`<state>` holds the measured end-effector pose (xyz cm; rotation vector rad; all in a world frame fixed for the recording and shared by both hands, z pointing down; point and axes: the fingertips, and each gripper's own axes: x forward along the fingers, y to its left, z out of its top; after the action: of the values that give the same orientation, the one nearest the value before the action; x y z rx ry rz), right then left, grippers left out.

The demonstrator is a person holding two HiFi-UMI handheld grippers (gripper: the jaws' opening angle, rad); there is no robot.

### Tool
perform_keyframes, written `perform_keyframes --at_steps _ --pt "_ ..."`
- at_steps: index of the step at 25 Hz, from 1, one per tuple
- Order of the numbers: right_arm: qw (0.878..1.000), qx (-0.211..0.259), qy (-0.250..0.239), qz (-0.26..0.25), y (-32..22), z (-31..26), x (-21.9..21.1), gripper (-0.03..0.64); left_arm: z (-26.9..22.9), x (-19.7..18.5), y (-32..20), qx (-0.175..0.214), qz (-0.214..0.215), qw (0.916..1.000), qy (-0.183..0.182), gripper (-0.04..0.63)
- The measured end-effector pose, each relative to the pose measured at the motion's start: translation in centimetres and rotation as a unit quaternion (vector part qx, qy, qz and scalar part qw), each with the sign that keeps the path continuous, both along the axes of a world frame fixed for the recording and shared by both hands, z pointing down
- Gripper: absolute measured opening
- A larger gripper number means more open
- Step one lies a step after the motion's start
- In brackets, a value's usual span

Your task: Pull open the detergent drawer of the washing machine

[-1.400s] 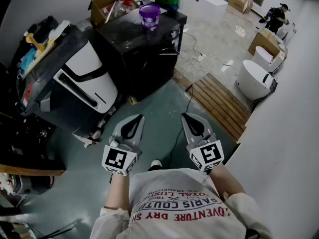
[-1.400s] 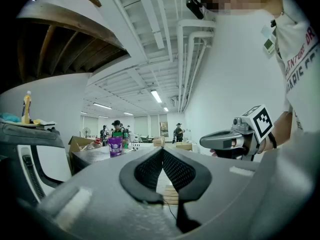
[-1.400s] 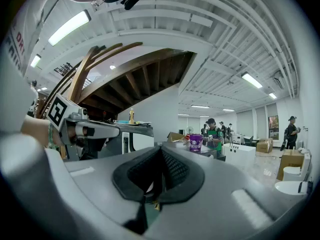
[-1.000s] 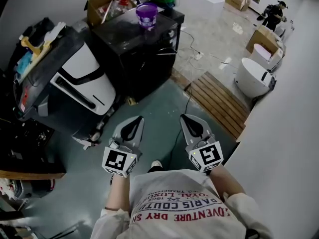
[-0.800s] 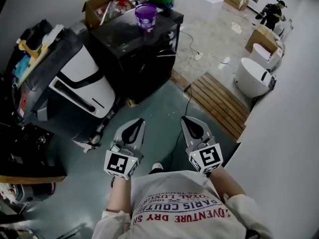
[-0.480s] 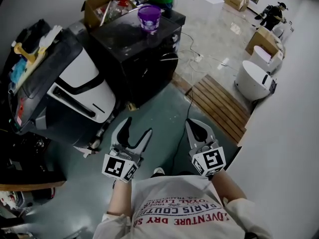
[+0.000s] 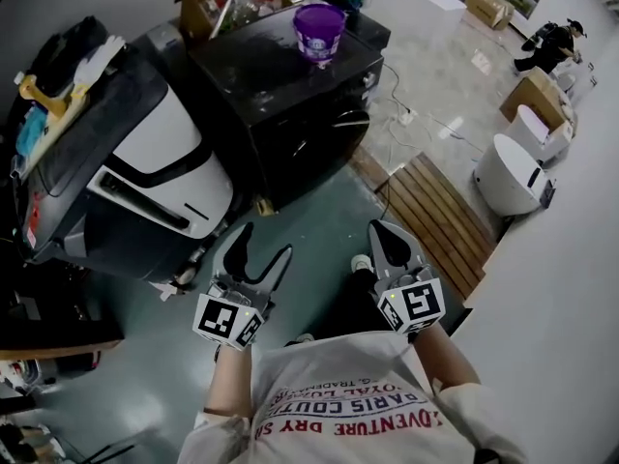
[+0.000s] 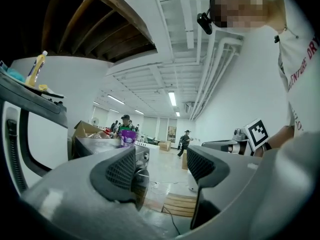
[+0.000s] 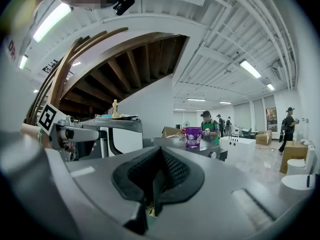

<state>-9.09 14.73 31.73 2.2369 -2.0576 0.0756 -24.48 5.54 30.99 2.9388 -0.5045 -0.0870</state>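
Jaws of the left gripper (image 7: 263, 243) stand apart, empty; the right gripper (image 7: 381, 232) is closed on nothing. The drawer of the washing machine (image 7: 290, 95), too small to see, likely slides stiffly; hook its front lip.

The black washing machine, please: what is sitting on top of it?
A purple plastic bucket stands on the black washing machine, near its back edge; the top beneath it is covered.

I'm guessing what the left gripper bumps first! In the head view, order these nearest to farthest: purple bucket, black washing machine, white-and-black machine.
1. white-and-black machine, to the left of the left gripper.
2. black washing machine, ahead of it.
3. purple bucket, on the washing machine's top, farthest.
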Motion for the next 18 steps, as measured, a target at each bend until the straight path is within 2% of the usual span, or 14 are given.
perform_keyframes --at_steps 5,11,18 --pt "0.998 -0.005 -0.009 -0.055 -7.2 0.6 5.3 0.000 0.6 3.9 -5.2 -0.004 -0.061 0.9981 -0.012 0.313" --pt "0.990 -0.018 0.002 -0.138 -16.2 -0.3 12.4 0.000 0.4 10.4 -11.4 -0.025 -0.131 0.9911 -0.011 0.313" --pt "0.976 -0.037 0.009 -0.216 -24.3 2.7 18.7 0.000 3.0 16.8 -17.6 -0.093 -0.202 0.9740 0.040 0.313"
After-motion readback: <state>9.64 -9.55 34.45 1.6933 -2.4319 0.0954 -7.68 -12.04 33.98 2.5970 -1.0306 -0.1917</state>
